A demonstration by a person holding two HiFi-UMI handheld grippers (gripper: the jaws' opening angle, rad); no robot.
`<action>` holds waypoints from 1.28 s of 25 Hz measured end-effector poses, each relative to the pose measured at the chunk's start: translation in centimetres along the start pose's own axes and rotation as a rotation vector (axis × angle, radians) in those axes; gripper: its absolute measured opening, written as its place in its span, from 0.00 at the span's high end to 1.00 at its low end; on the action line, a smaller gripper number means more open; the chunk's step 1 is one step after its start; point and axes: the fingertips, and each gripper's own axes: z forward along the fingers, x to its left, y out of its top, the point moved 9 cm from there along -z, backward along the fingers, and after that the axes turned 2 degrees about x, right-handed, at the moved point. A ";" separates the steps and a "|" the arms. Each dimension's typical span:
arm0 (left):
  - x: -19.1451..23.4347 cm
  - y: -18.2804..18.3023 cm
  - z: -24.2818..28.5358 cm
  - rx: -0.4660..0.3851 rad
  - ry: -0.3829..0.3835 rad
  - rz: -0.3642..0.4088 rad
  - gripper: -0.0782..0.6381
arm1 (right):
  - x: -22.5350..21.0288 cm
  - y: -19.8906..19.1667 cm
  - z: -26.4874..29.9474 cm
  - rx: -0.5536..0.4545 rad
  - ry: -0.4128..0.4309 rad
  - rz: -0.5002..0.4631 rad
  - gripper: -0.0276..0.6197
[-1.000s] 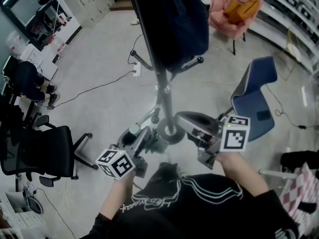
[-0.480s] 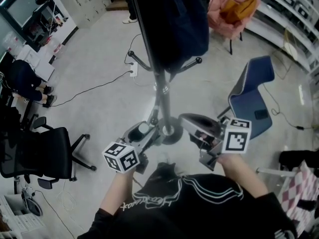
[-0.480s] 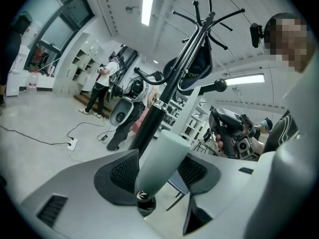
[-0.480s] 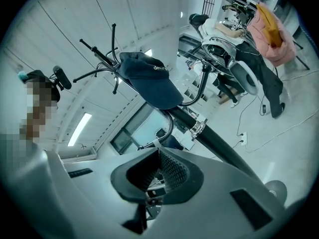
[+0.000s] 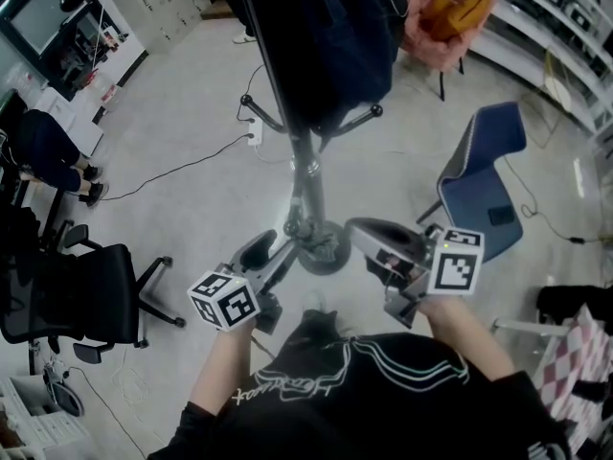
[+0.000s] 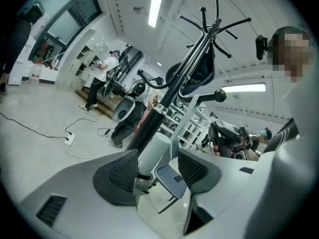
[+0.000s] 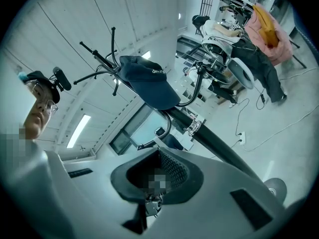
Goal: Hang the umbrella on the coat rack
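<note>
**Left gripper letting go beside the coat rack**

The left gripper (image 5: 272, 251) has its jaws opening around a pale cylinder (image 6: 154, 151), seemingly the umbrella's handle. The cylinder stands untouched between the pads, low and just beside the coat rack (image 5: 308, 185) pole. The right gripper (image 7: 159, 168) is pressed together and empty. The left gripper should probably draw straight back without brushing the cylinder. A dark navy bundle (image 5: 326, 46) hangs from the upper hooks. The floor (image 5: 192, 123) is pale and glossy, with a trailing cable (image 5: 182, 169). A black office chair (image 5: 86, 286) and a blue chair (image 5: 488, 175) stand well apart.
</note>
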 end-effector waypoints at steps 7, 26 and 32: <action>-1.7 -0.1 -1.3 -0.052 -0.039 -0.050 0.57 | 0.9 -0.8 -0.5 0.021 -0.009 -0.027 0.93; -14.8 2.7 -5.2 -0.069 -0.169 0.173 0.84 | 6.2 -1.3 -4.6 0.027 0.004 -0.201 0.94; -18.8 3.0 -6.7 -0.088 -0.177 0.296 0.89 | 9.2 -1.7 -6.4 0.035 0.061 -0.279 0.94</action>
